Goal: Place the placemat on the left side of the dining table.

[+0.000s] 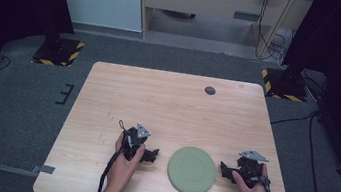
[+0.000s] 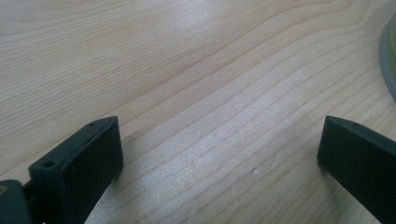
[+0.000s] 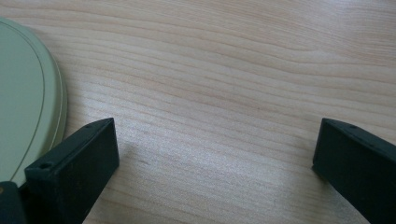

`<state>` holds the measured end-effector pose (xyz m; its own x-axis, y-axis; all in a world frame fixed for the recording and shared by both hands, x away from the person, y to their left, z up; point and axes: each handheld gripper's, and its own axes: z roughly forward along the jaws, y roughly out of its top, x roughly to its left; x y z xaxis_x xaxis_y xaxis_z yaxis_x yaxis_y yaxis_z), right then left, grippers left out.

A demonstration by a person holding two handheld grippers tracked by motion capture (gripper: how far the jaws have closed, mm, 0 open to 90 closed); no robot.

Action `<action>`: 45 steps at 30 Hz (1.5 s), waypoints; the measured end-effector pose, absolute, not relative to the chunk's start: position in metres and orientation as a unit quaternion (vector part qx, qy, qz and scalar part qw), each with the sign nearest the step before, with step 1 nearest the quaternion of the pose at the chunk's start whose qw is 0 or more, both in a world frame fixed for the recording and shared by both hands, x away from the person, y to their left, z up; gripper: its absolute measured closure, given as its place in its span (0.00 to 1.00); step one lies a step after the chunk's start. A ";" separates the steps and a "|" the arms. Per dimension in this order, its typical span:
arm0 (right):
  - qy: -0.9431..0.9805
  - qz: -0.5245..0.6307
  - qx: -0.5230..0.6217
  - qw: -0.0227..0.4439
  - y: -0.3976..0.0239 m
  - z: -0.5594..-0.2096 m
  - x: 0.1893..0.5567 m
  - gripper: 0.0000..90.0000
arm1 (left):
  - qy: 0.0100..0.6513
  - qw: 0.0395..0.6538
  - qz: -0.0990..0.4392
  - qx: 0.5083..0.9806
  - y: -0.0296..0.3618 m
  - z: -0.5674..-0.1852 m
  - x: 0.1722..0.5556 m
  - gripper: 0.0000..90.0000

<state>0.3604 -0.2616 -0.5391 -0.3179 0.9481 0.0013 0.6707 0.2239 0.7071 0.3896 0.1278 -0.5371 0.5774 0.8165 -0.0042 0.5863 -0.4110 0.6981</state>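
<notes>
Setting: grey carpet surrounds a pale wooden table (image 1: 177, 107) with rounded corners; 2 yellow-and-black striped bases stand on the floor beyond it, and a small dark round disc (image 1: 210, 90) sits in the tabletop near the far edge.
Left: the left gripper (image 1: 150, 155), black with a grey 3-cornered plate on top, lies low over the table in the person's left hand (image 1: 124, 163), jaws pointing toward the plate; a cable trails back along the forearm.
Left gripper state: released, the 2 blocky black jaws standing wide apart over bare wood grain with nothing between them.
Centre: a round, flat, matte sage-green plate (image 1: 192, 170) rests on the near part of the table, between both grippers and just beside each.
Right: the right gripper (image 1: 224, 170), held in the right hand (image 1: 254, 188), faces the plate from the other side.
Right gripper state: released, jaws spread wide over bare wood.
Close views: the left gripper view catches a sliver of the plate's rim at its right edge; the right gripper view shows the rim's raised lip and a thin inner ring beside its left jaw, detail the high view does not resolve.
</notes>
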 end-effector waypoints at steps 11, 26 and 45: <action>0.750 0.311 0.539 0.224 -0.261 -0.539 0.359 0.01 | 0.430 0.334 0.173 0.821 0.127 -0.537 0.387 0.00; 0.762 0.325 0.518 0.215 -0.265 -0.536 0.353 0.04 | 0.365 0.353 0.187 0.841 0.117 -0.531 0.361 0.02; 0.772 0.345 0.491 0.212 -0.269 -0.527 0.338 0.04 | 0.350 0.373 0.177 0.841 0.109 -0.518 0.336 0.03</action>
<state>0.3378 -0.2695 -0.5272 -0.4286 0.9034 0.0117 0.6115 0.2806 0.7398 0.3360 0.1090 -0.5183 0.6929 0.7201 0.0366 0.4560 -0.4770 0.7514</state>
